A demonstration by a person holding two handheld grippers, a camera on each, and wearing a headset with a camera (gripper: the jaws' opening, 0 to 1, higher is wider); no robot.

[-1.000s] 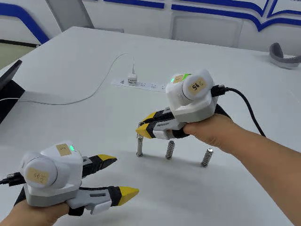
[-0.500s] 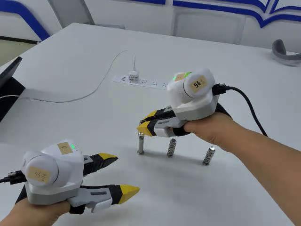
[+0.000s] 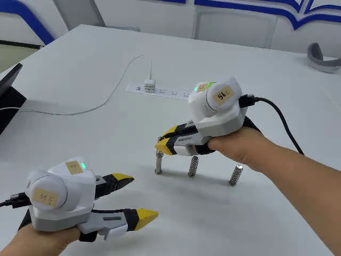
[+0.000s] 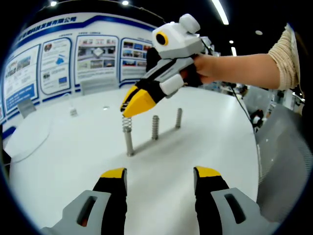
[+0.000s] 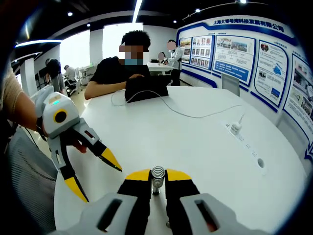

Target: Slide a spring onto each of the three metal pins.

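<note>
The right gripper [image 3: 161,148] is seen at centre frame in the head view, its jaws closed narrowly on a spring [image 5: 157,177] at the top of the leftmost pin [image 3: 158,166]. The left gripper [image 3: 139,197] is held wide open and empty at lower left. The middle pin [image 3: 193,167] and the right pin [image 3: 235,175] are already sleeved with springs.

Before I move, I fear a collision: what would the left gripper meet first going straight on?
Likely the nearest metal pin, whose spring the right gripper holds; the table between looks free, though depth is unclear.
</note>
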